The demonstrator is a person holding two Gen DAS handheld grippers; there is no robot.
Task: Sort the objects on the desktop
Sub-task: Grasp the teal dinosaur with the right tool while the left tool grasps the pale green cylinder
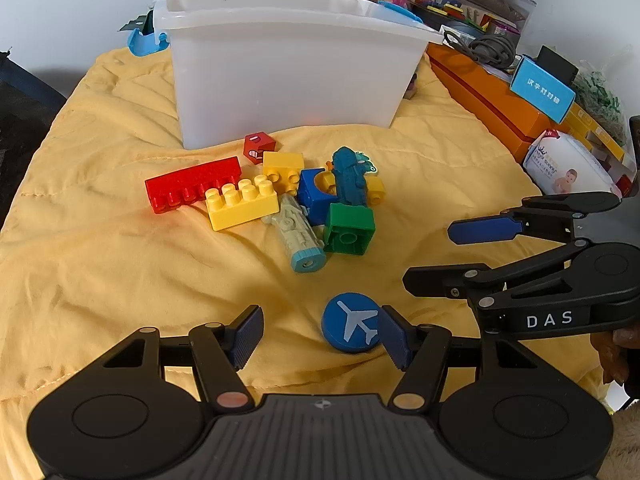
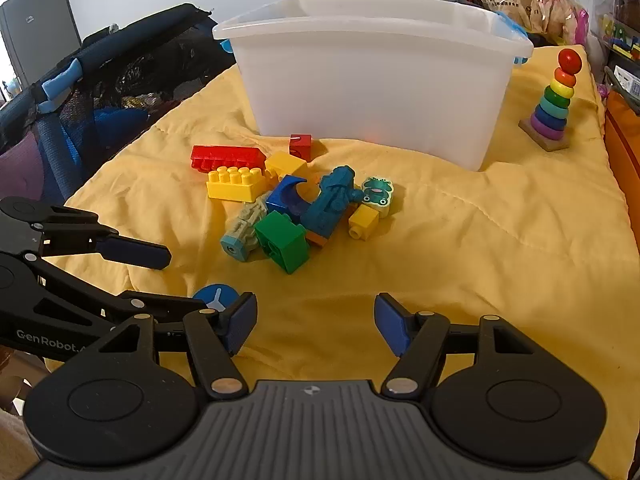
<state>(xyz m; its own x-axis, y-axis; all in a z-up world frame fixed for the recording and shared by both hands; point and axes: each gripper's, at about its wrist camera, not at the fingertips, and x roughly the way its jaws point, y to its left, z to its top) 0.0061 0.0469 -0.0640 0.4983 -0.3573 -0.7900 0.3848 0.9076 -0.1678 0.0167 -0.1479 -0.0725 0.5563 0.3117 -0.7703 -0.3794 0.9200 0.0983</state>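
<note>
Yellow quilted cloth covers your worktop, with a white plastic bin standing at the far side and clutter stacked beyond it and along the right edge. Both claws hang over the near part of the cloth with nothing in them: your left claw stands wide, and your right claw is wide as well, with only bare cloth between its pads. A blue disc with a white aeroplane lies flat just inside the right-hand pad of your left claw, seemingly touching it. The toy pile sits between the claws and the bin: a long red brick, a yellow studded brick, a green block, and a pale toy tube. The disc looks the natural first pick for your left claw; shift a little right so it sits midway between the pads, come low enough to catch its rim, and close gently. The disc has no long axis, though the aeroplane's nose points to the near left in the left wrist view. If you go for the tube instead, its long axis runs near to far, so set the pads across it, left and right, near its middle.
</note>
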